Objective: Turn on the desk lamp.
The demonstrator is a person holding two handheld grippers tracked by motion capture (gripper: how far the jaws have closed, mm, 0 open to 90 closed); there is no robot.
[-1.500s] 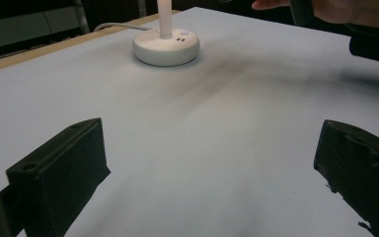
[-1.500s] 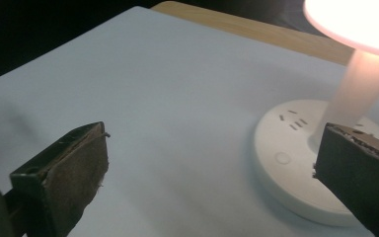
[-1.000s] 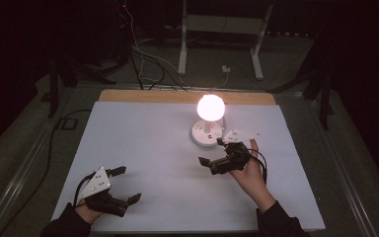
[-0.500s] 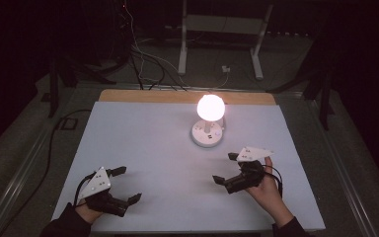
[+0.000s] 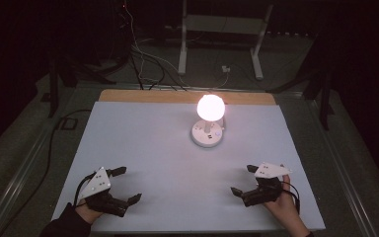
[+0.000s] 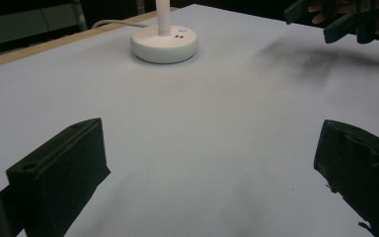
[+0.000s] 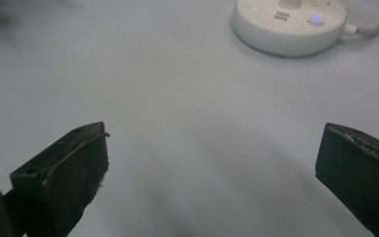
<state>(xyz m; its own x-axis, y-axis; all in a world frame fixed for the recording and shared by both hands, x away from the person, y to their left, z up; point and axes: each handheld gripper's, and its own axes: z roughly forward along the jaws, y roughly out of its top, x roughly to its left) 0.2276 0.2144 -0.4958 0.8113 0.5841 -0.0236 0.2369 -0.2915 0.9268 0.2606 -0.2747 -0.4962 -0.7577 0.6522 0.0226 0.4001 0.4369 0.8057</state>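
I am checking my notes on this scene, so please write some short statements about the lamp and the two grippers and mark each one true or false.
1. The lamp is lit. True.
2. The right gripper is shut on the lamp's base. False: it is open, empty, and apart from the base.
3. The left gripper is open. True.
4. The lamp stands at the table's near edge. False: it stands toward the far side.
5. A small light glows on the base. True.

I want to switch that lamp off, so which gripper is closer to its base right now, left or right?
Right. The right gripper sits below and slightly right of the lamp base. The left gripper is far off toward the table's near left corner. Both are open and touch nothing.
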